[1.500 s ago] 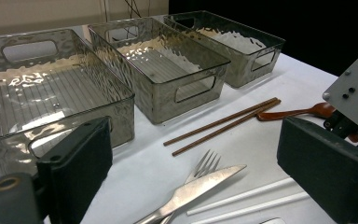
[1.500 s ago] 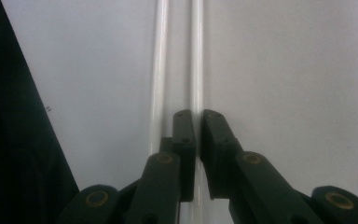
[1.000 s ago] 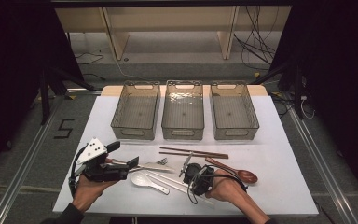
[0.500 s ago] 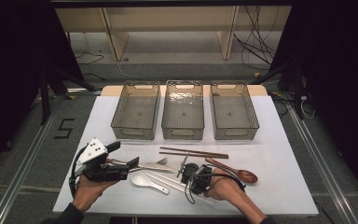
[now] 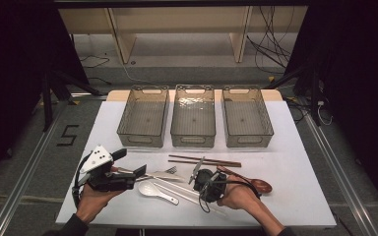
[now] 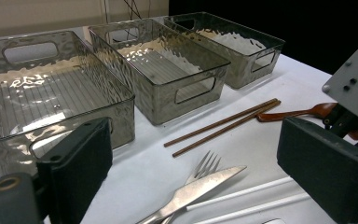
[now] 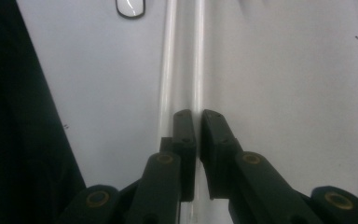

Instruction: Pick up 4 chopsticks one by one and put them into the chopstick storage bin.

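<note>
At the left of the table, a hand holds the left gripper (image 5: 128, 172) low over the white table (image 5: 300, 167). Its jaws stand wide apart with nothing between them, and they point toward the cutlery in the middle. Just beyond them lie a metal knife (image 6: 200, 189) and a fork (image 6: 206, 165), the knife blade crossing over the fork, both tips aimed toward the three clear bins (image 5: 193, 116) at the far side. A white spoon (image 5: 157, 191) lies near the front edge, close to the knife.

Next come the white chopsticks (image 7: 182, 60), two pale sticks side by side and nearly parallel. In the high view their long axis runs slantwise, from near the fork down toward the front right. The right gripper (image 7: 197, 122) is pressed down onto the table at their near end. Its jaws are drawn almost together, with only a thin slit left, and one of the white sticks runs straight into that slit; the other passes just beside the left jaw. Whether the stick is truly clamped I cannot tell, but the pads sit right against it.

Farther back, a pair of brown chopsticks (image 5: 204, 161) lies crosswise, parallel to the row of bins. To the right of the hand rests a brown wooden spoon (image 5: 256, 184), its bowl pointing right.
</note>
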{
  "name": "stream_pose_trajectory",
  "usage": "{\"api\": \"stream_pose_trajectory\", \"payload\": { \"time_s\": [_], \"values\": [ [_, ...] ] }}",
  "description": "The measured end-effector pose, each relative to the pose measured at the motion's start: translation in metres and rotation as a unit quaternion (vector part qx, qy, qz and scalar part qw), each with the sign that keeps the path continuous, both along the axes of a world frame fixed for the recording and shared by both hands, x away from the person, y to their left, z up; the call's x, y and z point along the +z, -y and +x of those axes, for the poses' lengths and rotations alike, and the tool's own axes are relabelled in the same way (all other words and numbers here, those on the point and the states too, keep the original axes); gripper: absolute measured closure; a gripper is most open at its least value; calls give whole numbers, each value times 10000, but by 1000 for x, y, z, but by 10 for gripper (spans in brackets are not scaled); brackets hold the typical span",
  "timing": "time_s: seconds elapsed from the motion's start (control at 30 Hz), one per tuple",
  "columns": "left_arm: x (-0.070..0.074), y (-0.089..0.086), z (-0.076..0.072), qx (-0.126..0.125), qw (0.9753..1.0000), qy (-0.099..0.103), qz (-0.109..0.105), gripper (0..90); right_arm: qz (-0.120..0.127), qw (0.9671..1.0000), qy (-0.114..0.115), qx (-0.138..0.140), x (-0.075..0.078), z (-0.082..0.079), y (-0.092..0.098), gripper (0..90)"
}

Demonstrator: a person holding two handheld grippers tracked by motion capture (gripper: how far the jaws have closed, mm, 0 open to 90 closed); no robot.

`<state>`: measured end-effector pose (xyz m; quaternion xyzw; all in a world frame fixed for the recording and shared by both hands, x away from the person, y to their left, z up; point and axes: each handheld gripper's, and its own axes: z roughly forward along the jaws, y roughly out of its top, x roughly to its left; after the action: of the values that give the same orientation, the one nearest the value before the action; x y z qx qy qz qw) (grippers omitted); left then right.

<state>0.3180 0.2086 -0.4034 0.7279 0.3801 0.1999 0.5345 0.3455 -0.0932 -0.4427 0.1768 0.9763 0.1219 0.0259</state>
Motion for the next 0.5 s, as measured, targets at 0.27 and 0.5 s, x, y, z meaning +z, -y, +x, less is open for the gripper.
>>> {"api": "stream_pose_trajectory", "payload": {
  "time_s": [0.27,0.5],
  "values": [
    [1,-1,0,19,10000,17,-14,97,555,9984,93,-108,18,-1,8,852],
    [-1,6,2,-28,9998,-166,-63,97,1327,9892,482,-395,36,2,16,851]
  ]
}}
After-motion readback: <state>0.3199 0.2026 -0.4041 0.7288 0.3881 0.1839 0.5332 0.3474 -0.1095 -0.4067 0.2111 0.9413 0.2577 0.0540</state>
